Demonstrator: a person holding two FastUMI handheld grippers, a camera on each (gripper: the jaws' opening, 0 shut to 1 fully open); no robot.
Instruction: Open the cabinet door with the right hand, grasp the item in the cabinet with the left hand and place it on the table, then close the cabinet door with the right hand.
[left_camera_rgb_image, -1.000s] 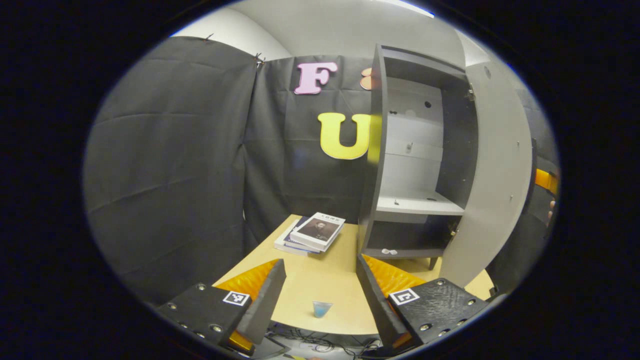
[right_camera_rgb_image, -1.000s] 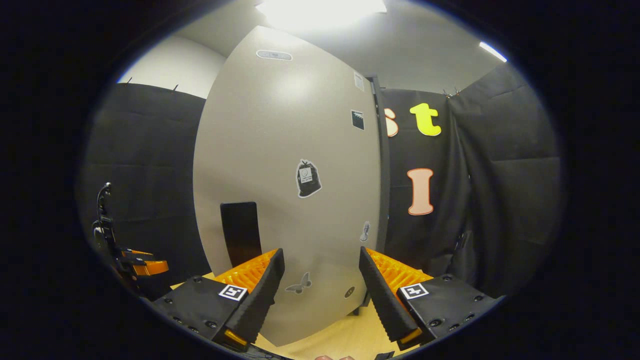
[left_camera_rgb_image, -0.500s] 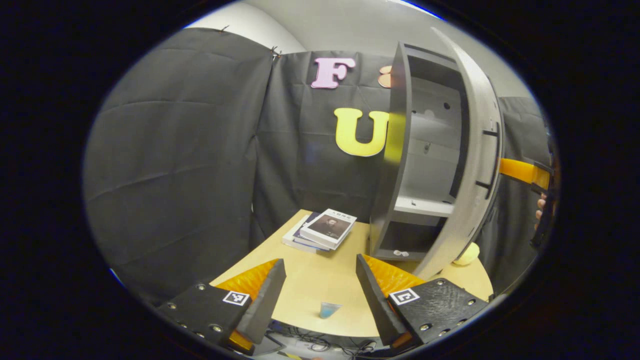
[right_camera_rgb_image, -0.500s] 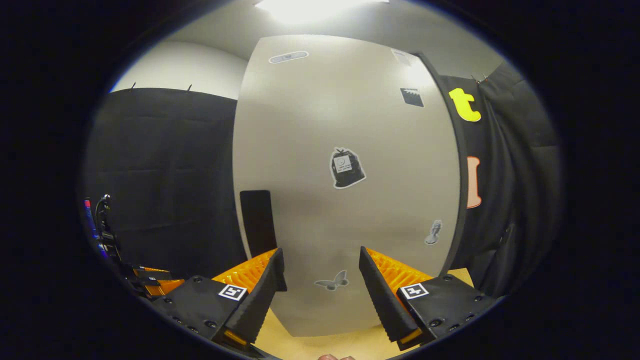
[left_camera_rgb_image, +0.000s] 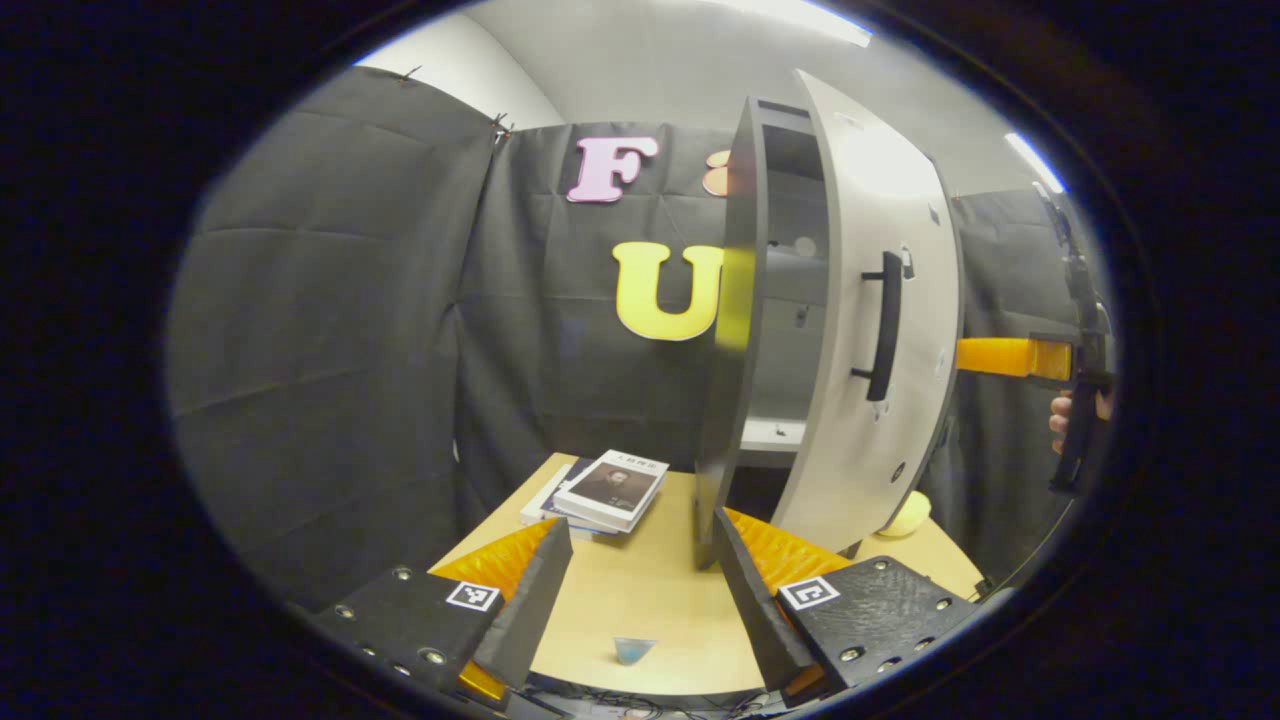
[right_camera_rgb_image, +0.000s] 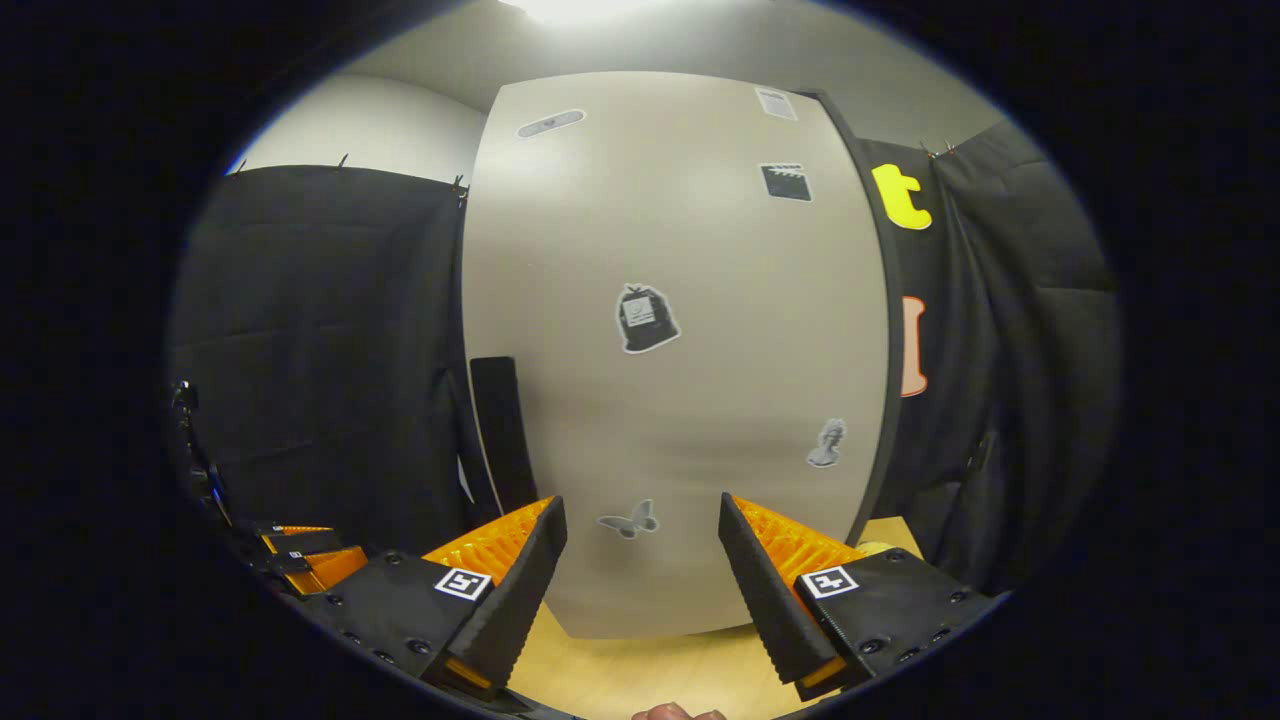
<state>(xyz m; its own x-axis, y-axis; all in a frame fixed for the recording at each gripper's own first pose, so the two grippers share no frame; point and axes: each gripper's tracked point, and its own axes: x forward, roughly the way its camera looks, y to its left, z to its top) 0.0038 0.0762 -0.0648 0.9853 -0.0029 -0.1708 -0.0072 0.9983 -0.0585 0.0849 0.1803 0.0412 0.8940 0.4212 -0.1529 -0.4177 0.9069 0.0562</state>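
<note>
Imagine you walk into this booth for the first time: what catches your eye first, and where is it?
The tall grey cabinet door, part-way shut on the table's right side, dominates, with its dark handle and stickers. Left of the cabinet lies a stack of books; a small yellow item sits on the table behind the door. The right gripper hangs open before the door's face.

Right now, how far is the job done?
Done, it seems: the left gripper is open and empty, and a small blue cup stands on the table, probably the item. In hand: the cabinet door is ajar, with the open right gripper facing it. Left: shut it fully.
</note>
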